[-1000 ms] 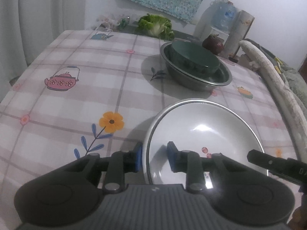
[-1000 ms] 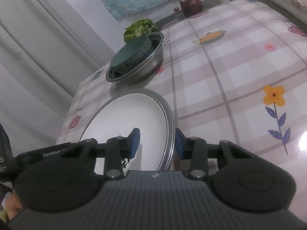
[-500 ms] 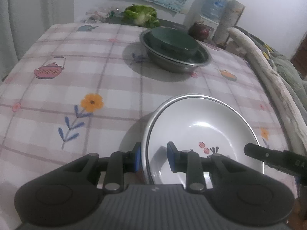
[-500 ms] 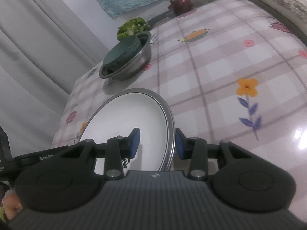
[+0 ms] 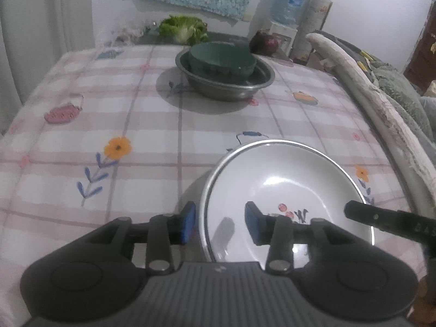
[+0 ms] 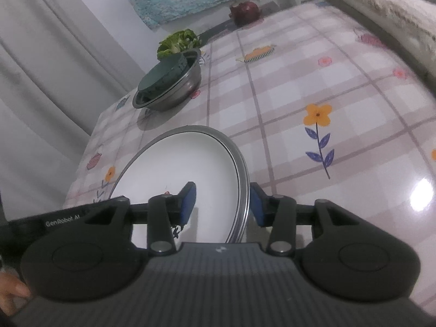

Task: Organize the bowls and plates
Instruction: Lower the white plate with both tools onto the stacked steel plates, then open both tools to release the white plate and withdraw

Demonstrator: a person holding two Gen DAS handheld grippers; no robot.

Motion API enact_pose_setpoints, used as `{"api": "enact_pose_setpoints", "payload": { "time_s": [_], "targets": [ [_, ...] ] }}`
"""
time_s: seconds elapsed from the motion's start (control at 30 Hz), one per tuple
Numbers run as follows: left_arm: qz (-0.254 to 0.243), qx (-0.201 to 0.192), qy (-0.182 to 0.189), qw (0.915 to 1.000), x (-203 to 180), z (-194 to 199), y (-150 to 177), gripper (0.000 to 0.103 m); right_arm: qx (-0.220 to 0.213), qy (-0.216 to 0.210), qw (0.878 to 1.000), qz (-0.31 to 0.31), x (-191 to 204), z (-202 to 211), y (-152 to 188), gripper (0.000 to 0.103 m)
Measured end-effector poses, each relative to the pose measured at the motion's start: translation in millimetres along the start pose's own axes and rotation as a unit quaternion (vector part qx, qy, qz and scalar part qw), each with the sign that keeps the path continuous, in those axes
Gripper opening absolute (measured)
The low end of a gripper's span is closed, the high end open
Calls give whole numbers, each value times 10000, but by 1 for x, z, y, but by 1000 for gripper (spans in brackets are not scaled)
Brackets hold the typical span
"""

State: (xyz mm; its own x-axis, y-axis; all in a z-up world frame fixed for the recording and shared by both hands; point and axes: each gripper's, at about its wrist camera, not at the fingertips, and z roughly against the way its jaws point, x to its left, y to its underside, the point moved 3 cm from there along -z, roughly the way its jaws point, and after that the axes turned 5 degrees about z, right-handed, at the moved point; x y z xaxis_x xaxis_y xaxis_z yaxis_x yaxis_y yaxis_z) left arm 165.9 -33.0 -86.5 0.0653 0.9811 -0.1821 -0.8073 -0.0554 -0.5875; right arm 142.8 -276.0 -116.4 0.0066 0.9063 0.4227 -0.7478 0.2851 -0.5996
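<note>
A white bowl [image 5: 288, 179] with a metal rim and a small red flower print lies on the checked tablecloth near the front edge. My left gripper [image 5: 220, 224] straddles its left rim; the jaws are opening and the blue pads stand off the rim. My right gripper [image 6: 222, 204] straddles the bowl's [image 6: 185, 163] right rim. Its jaws are opening too, the outer pad close beside the rim and the inner one well clear. Farther back, a dark green bowl [image 5: 222, 58] lies upside down inside a steel basin [image 5: 226, 87].
Lettuce [image 5: 184, 27] and a dark red teapot [image 5: 264, 43] stand at the table's far edge. A worn padded seat edge [image 5: 381, 103] runs along the right side, and a curtain [image 6: 41, 68] hangs past the left side. A water bottle [image 5: 286, 2] stands behind.
Both pairs of jaws have widened and come off the white bowl's rim. The steel basin now looks farther off in both views.
</note>
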Motion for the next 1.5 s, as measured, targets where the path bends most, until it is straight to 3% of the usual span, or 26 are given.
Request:
{"api": "enact_pose_setpoints", "payload": {
  "time_s": [0.07,0.27,0.4,1.2,1.5],
  "targets": [
    [-72,-36,-133,9999,-1,2,-1,53,-48,90,9999,116,3,4,0,51],
    [-84,-103,-246,9996,2,10,-3,62,-111,122,9999,27,3,11,-4,71],
    [-126,-151,-335,9992,1,15,-4,66,-177,185,9996,72,7,17,-6,79],
    [-282,-278,-636,9972,2,18,-15,69,-395,57,9972,632,36,29,-37,81],
    [-171,-521,-381,9978,17,16,-63,69,-450,-117,9932,1070,61,19,-89,81]
  ]
}}
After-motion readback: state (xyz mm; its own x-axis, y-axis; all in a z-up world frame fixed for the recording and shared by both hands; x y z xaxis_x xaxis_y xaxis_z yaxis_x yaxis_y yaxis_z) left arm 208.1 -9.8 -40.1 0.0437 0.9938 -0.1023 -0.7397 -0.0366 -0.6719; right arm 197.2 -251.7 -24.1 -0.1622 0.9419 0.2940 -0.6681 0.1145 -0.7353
